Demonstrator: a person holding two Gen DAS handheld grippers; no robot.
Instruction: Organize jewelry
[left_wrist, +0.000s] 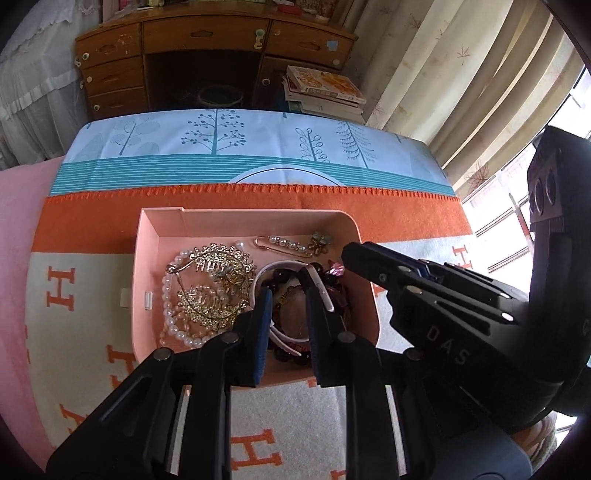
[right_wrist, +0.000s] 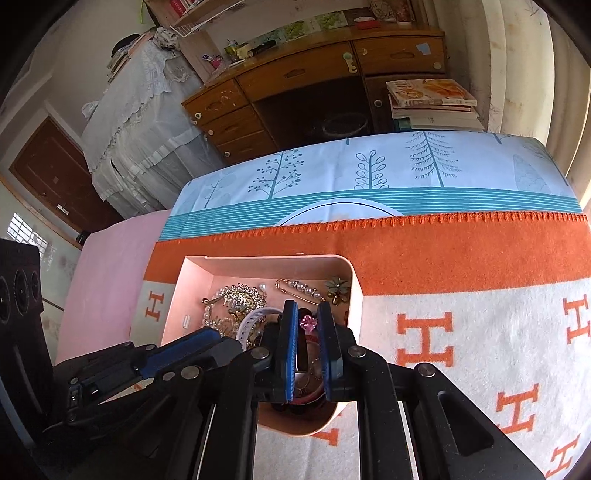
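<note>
So both tools are crowded over the pink tray (left_wrist: 142, 266), which sits on the orange-and-white H blanket (left_wrist: 74, 236). The left tool (left_wrist: 288, 295) is parted, its blue pads either side of the white band (left_wrist: 275, 266) and the dark beads under it, not pinching anything as far as I can see. The right tool (right_wrist: 308, 314) is also parted, with the little pink gem (right_wrist: 308, 322) sitting right between its tips; can't tell if the pads actually touch it.

The tray's packed: pearl necklace (left_wrist: 168, 306) along the left wall, gold filigree hoops (left_wrist: 216, 280) piled beside it, pearl safety-pin brooch (left_wrist: 282, 243) and a flower brooch (left_wrist: 318, 242) at the far side. Behind the blanket there's a tree-print cloth (left_wrist: 258, 144), then a wooden desk (left_wrist: 207, 40) and a stack of books (left_wrist: 325, 92).
</note>
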